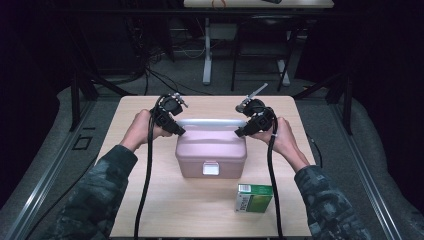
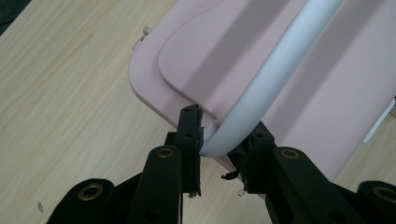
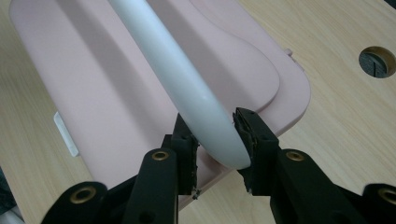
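A pink lidded box (image 1: 211, 150) stands in the middle of the wooden table (image 1: 165, 210), its white handle (image 1: 207, 122) raised across the lid. My left gripper (image 1: 179, 131) is shut on the handle's left end, and my right gripper (image 1: 240, 132) is shut on its right end. In the left gripper view the black jaws clamp the curved end of the handle (image 2: 275, 70) above the pink lid (image 2: 219, 51). The right gripper view has the handle (image 3: 177, 70) running away from my jaws over the lid (image 3: 93, 93). A white latch (image 1: 210, 169) sits on the box's front.
A green and white carton (image 1: 254, 198) lies on the table in front of the box, to its right. A round cable hole (image 3: 377, 61) is in the tabletop beyond the box's right corner. Table legs and cables stand on the floor behind.
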`<state>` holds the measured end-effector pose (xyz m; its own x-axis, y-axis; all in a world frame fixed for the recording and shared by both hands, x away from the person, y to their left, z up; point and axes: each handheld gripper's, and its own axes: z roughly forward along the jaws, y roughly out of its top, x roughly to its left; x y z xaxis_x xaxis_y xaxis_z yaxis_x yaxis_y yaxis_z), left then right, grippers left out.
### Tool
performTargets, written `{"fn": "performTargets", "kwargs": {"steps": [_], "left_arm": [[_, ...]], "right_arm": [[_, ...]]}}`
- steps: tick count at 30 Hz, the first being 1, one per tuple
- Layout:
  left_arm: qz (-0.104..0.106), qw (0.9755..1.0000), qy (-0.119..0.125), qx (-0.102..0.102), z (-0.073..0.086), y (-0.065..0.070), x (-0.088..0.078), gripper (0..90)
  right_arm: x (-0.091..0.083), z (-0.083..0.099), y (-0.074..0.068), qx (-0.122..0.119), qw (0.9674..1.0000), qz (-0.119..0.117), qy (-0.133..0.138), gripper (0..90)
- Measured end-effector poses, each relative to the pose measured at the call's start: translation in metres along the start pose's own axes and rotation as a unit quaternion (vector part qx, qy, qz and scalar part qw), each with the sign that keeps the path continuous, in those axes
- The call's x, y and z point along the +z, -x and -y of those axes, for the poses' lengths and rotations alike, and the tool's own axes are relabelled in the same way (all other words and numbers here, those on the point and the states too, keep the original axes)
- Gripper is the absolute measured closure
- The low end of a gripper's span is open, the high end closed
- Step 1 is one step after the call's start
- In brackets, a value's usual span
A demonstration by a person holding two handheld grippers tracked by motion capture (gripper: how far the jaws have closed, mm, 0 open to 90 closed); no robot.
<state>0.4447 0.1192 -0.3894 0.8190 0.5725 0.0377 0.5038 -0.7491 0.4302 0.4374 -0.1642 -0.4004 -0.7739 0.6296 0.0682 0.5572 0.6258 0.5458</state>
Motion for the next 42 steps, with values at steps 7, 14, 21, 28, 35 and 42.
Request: {"fn": "performTargets", "kwargs": {"steps": [7, 14, 21, 28, 35, 42], "left_arm": [[0.001, 1.0000, -0.005, -0.002, 0.000, 0.001, 0.000, 73.5], [0.004, 1.0000, -0.005, -0.003, 0.001, 0.003, -0.001, 73.5], [-0.003, 0.9999, -0.008, -0.013, 0.002, 0.003, -0.002, 44.9], [-0.008, 0.9994, 0.010, -0.031, 0.016, 0.002, -0.015, 20.4], [-0.015, 0.9992, 0.005, -0.036, 0.039, 0.007, -0.026, 7.5], [-0.037, 0.9972, 0.005, -0.066, 0.069, 0.007, -0.028, 1.2]], "right_arm": [[0.000, 0.000, 0.001, -0.004, 1.0000, -0.003, 0.001, 69.4], [0.000, 0.000, 0.002, -0.003, 1.0000, -0.005, 0.001, 69.4], [-0.003, 0.003, 0.002, -0.008, 0.9999, -0.010, -0.002, 59.6], [-0.020, 0.012, 0.002, -0.018, 0.9998, -0.002, -0.011, 32.1], [-0.040, 0.026, -0.001, -0.024, 0.9994, 0.007, -0.022, 17.2], [-0.050, 0.040, -0.004, -0.027, 0.9985, 0.017, -0.044, 5.3]]}}
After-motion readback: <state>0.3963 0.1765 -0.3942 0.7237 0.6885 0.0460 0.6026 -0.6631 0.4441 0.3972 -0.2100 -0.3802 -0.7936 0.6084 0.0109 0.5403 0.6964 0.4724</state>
